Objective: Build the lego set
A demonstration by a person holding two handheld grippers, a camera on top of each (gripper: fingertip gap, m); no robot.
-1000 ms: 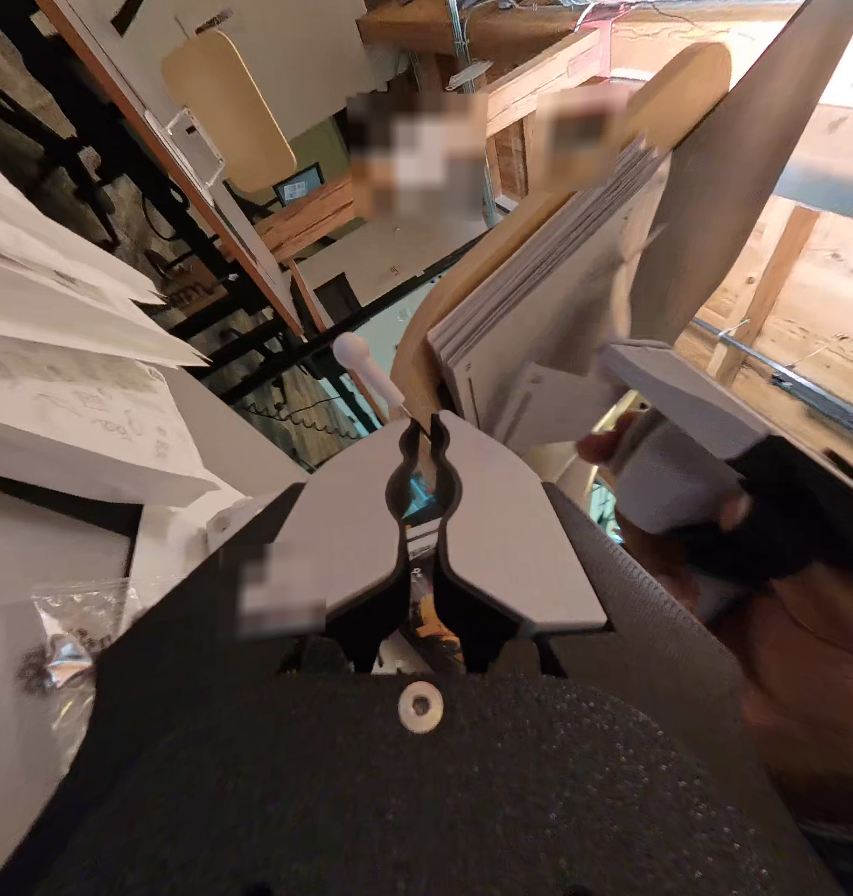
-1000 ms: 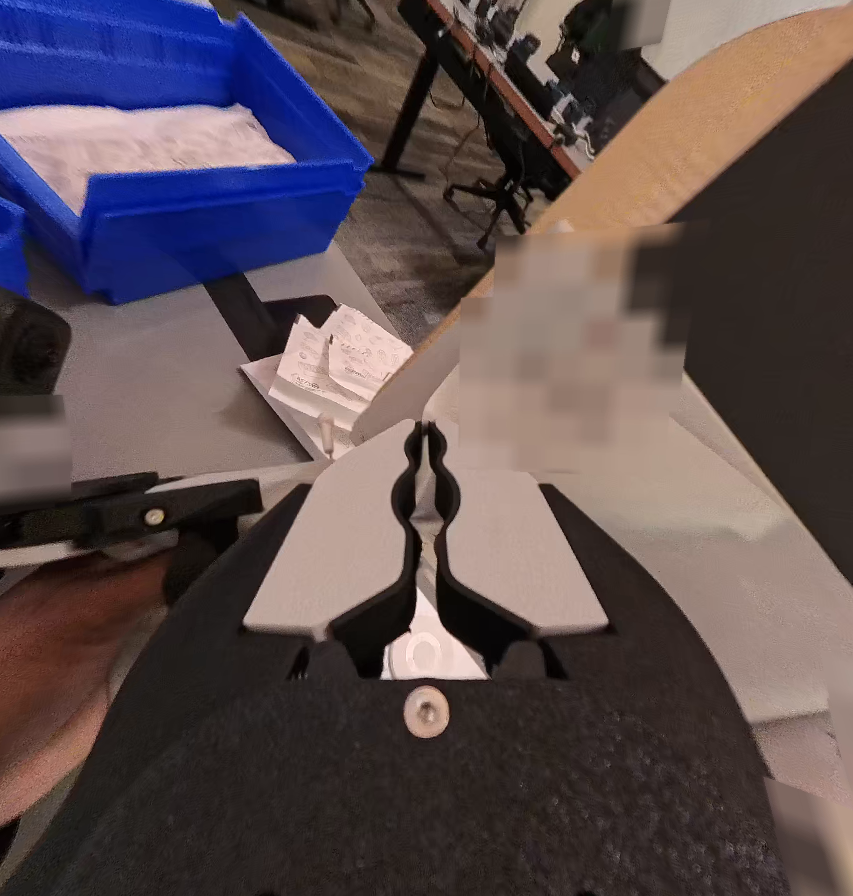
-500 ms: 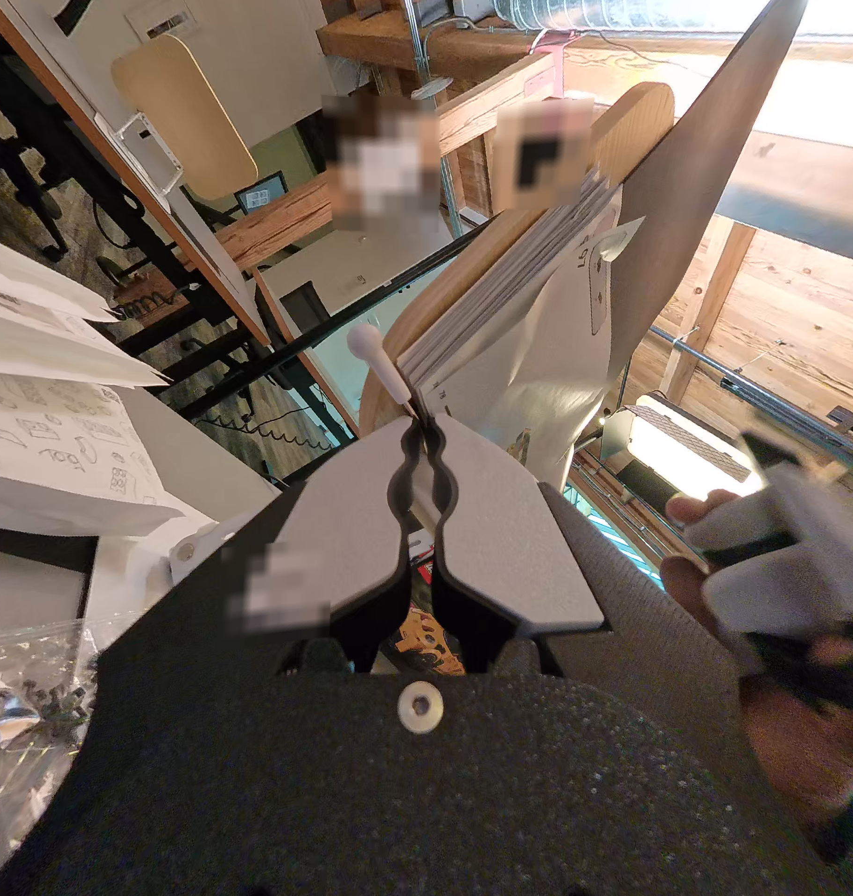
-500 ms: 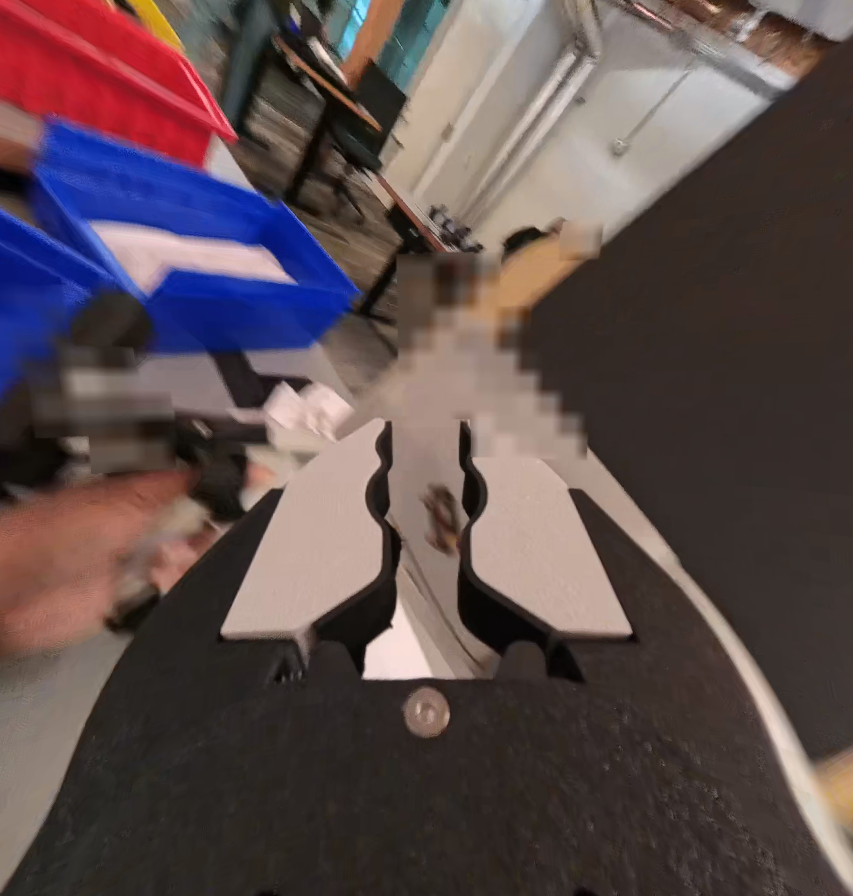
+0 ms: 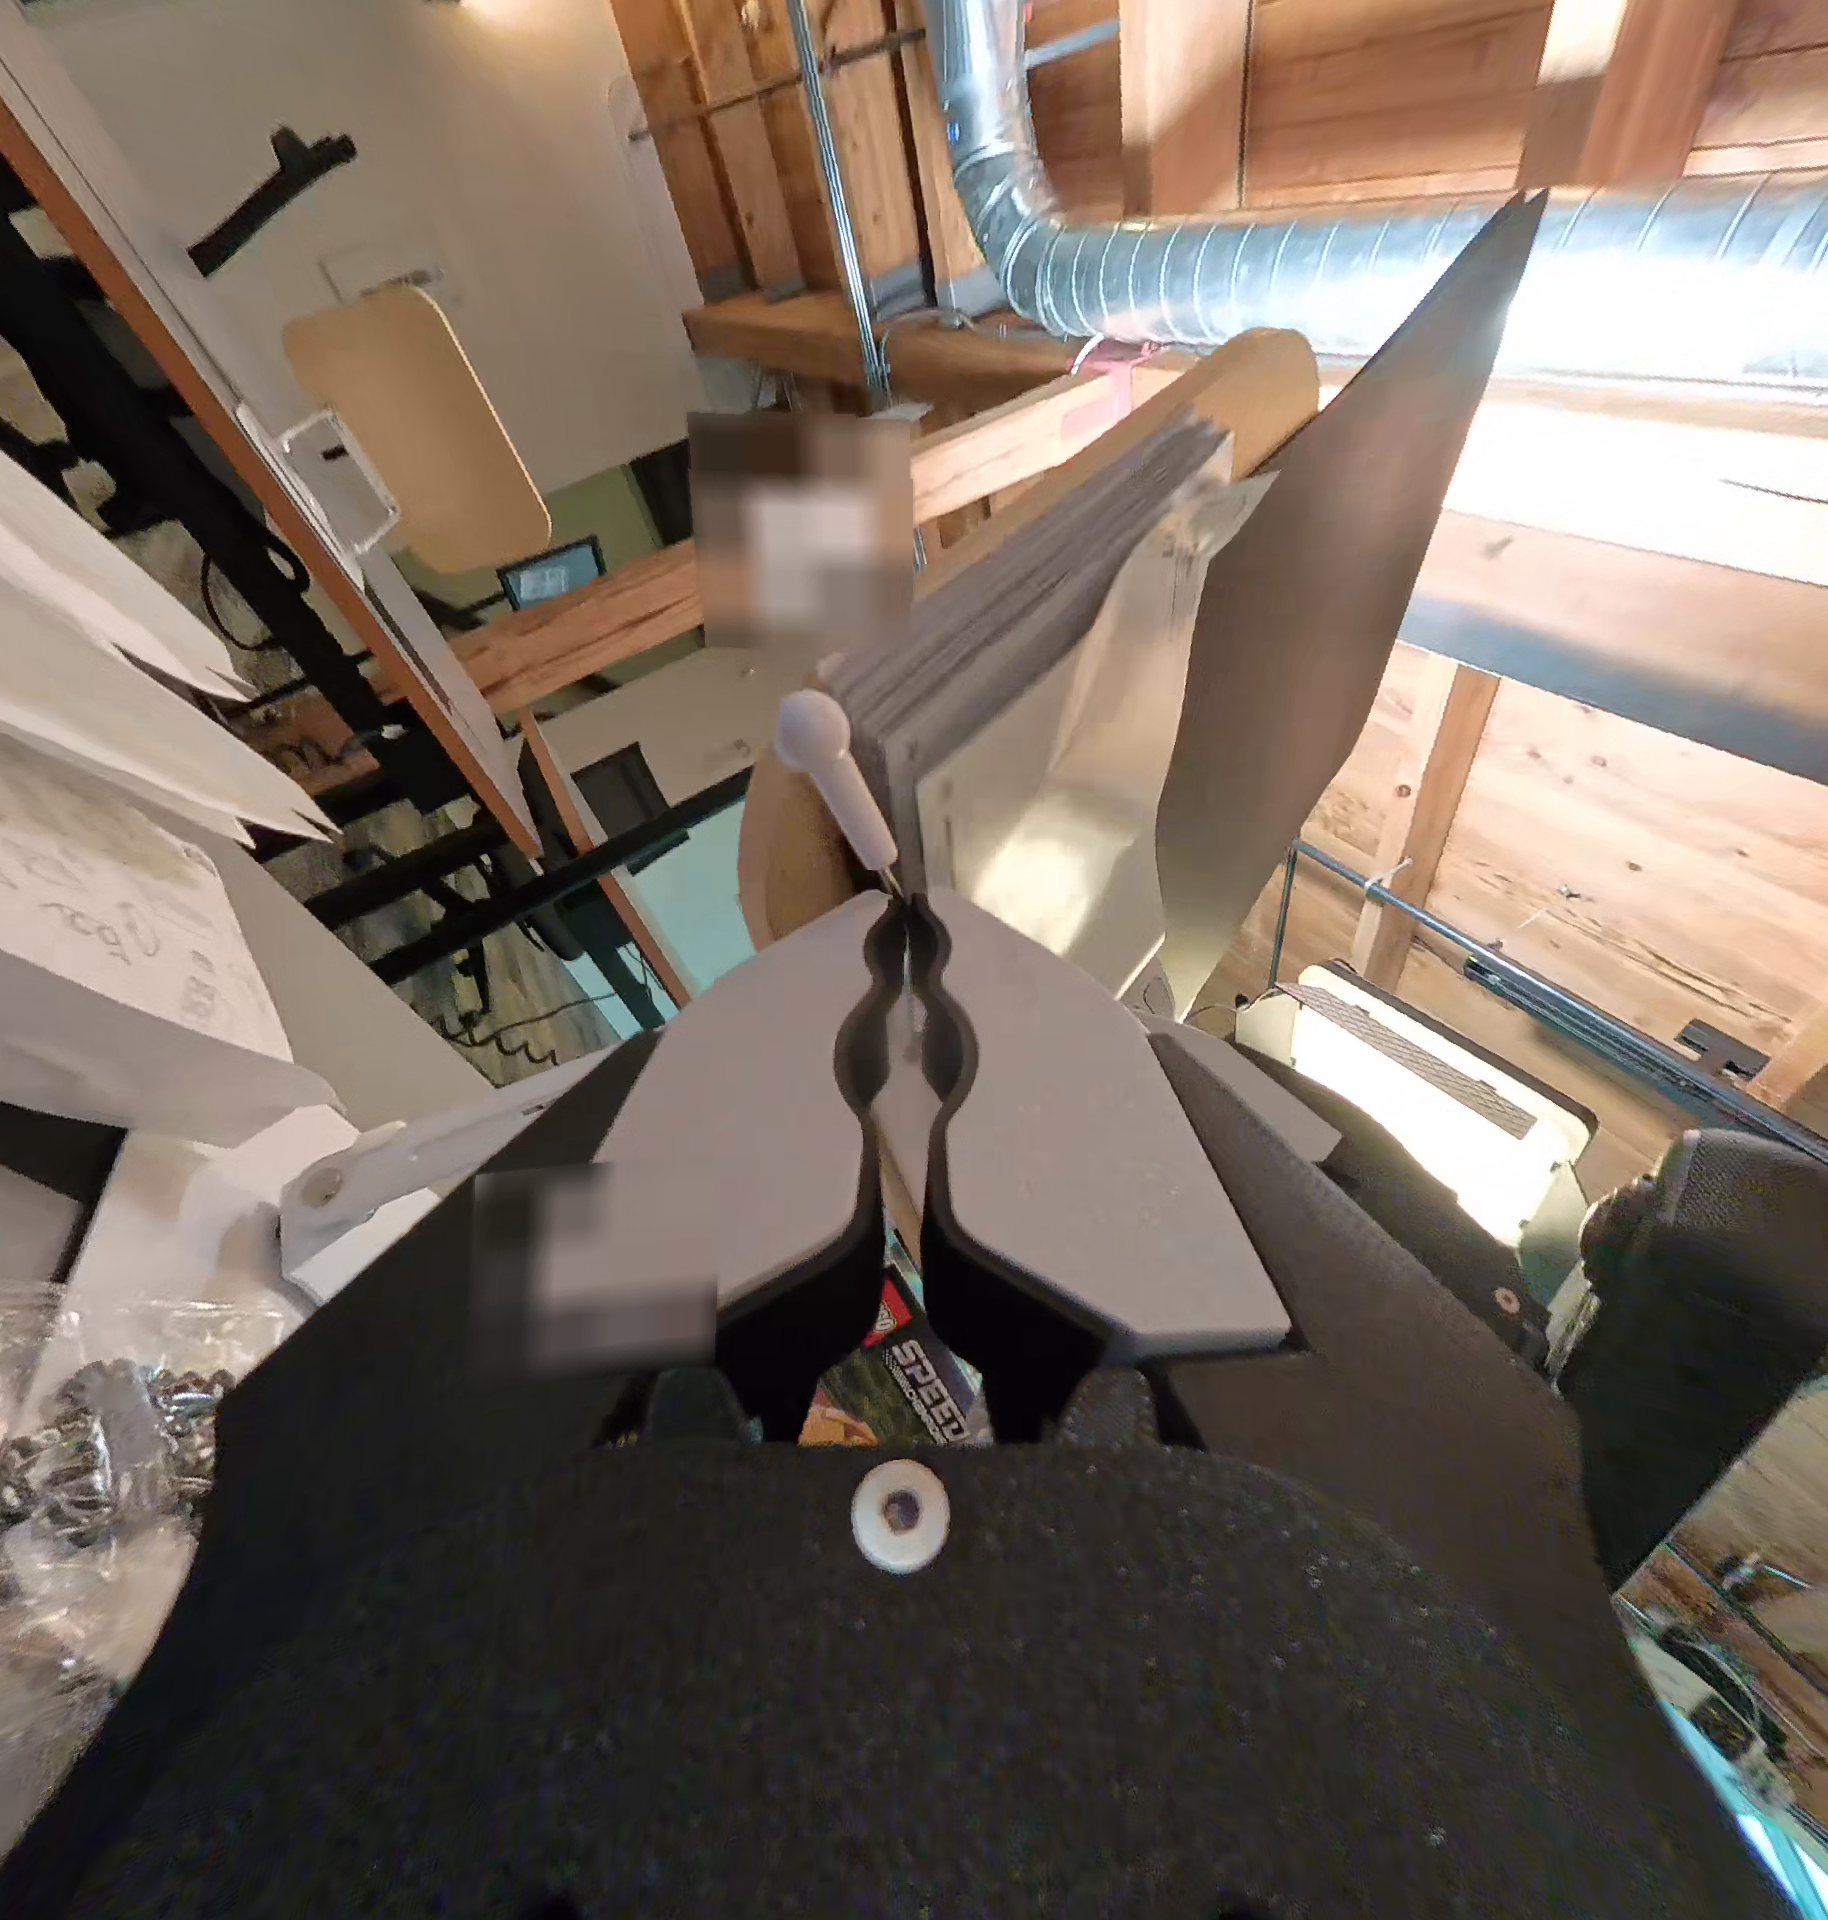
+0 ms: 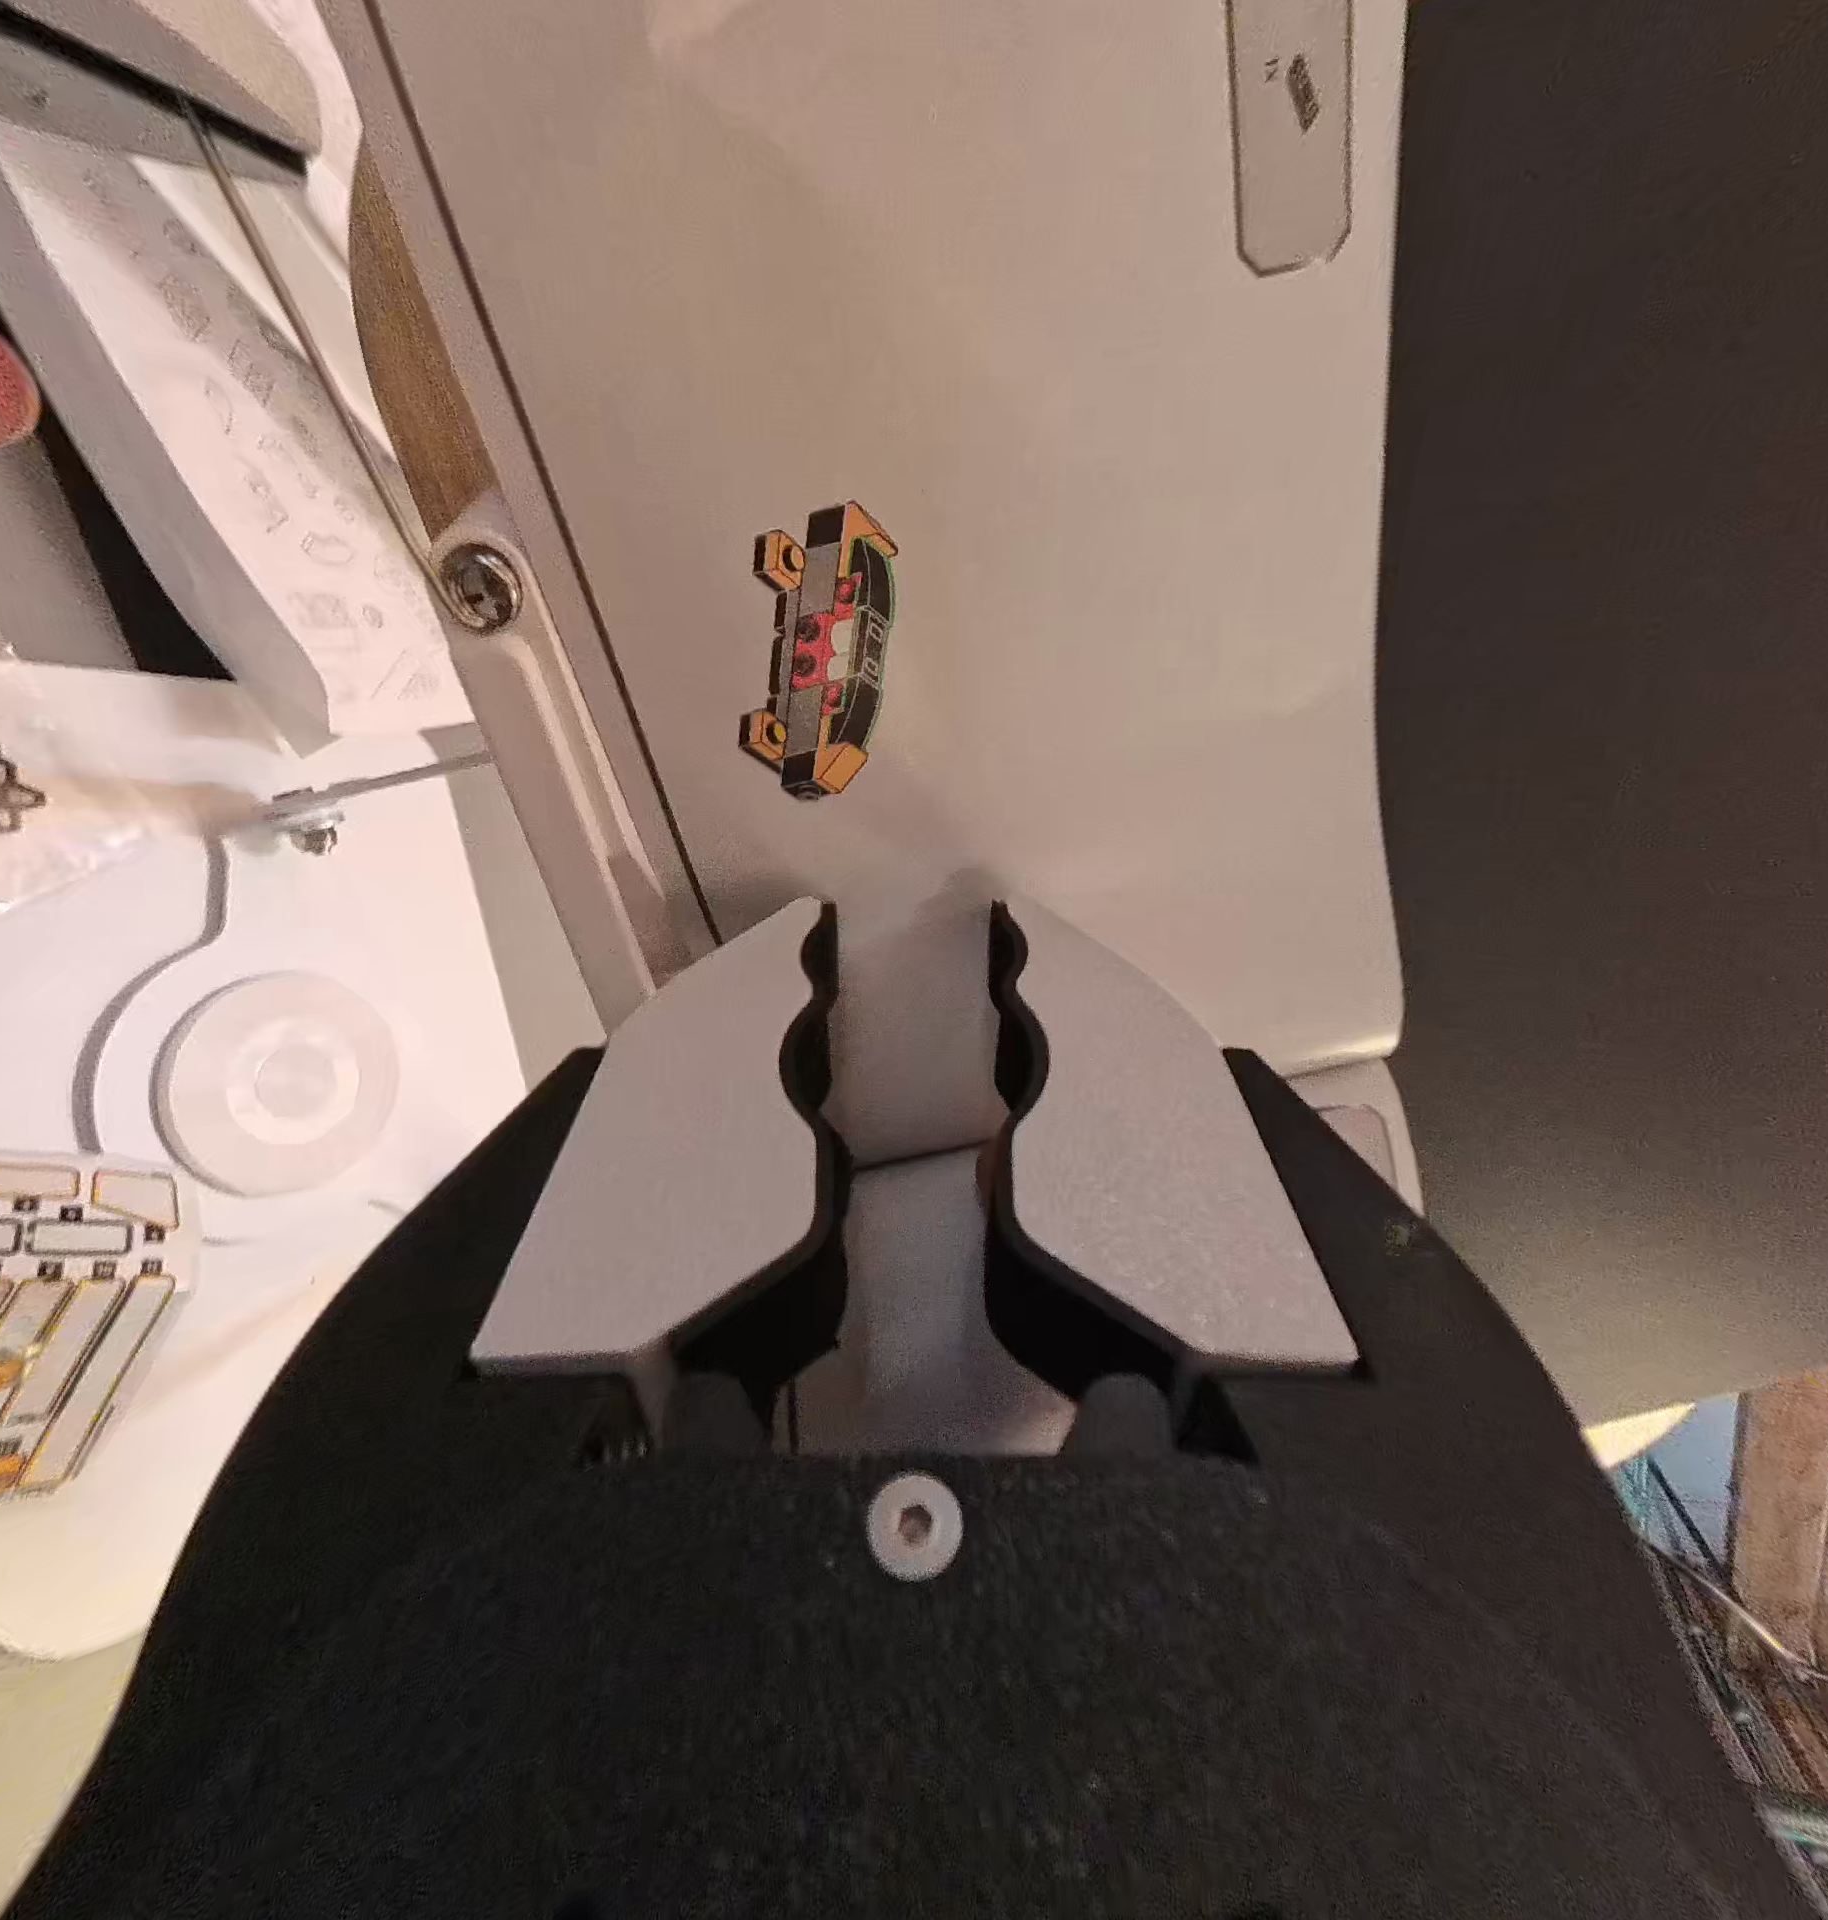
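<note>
Half a second ago the right gripper [image 6: 910, 914] was blurred in mid-swing past blue bins; now it faces the open pale instruction booklet [image 6: 993, 364], jaws apart around the lower edge of a page, so I judge a page-turn or step check is under way and no brick is being placed. The left gripper [image 5: 908, 914] stays closed on the thin pin of a white ball-headed stylus [image 5: 832, 774]. The page shows 1 small printed orange-and-black sub-assembly diagram [image 6: 822, 649]; the clear plastic bag of dark pieces [image 5: 48, 1444] lies unopened beside the booklet stand.
</note>
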